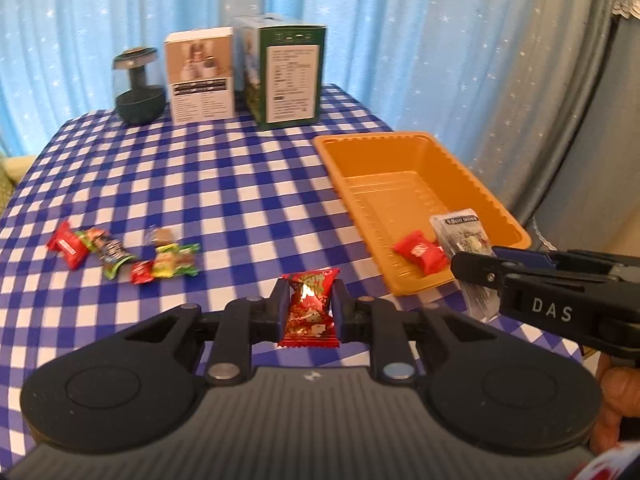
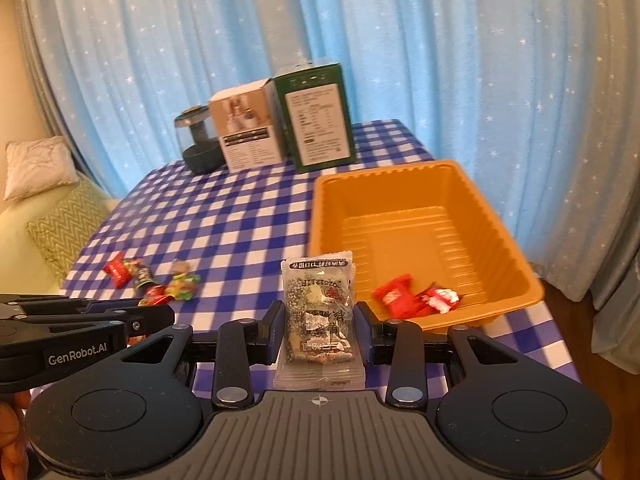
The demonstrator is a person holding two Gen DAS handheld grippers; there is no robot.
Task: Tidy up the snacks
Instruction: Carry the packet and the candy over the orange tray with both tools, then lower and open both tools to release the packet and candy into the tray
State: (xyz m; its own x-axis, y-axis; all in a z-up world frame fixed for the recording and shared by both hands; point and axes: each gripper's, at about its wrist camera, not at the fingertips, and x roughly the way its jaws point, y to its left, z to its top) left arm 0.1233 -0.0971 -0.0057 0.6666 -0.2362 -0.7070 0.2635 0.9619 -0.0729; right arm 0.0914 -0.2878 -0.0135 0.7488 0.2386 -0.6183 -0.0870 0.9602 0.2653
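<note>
My left gripper (image 1: 309,305) is shut on a red wrapped candy (image 1: 308,308), held above the checked cloth near its front edge. My right gripper (image 2: 318,325) is shut on a clear packet with black print (image 2: 319,312), just left of the orange tray (image 2: 440,184). In the left wrist view the right gripper (image 1: 476,268) reaches in from the right with the packet (image 1: 464,236) over the tray's near corner. A red candy (image 2: 394,295) and a second red-and-white one (image 2: 438,298) lie in the tray. Several loose candies (image 1: 120,254) lie on the cloth at the left.
At the back of the table stand a white box (image 1: 200,76), a green box (image 1: 290,76) and a dark lamp-like stand (image 1: 140,88). Blue curtains hang behind. A sofa with cushions (image 2: 40,184) is beyond the table's left edge. A hand (image 1: 612,408) shows at the lower right.
</note>
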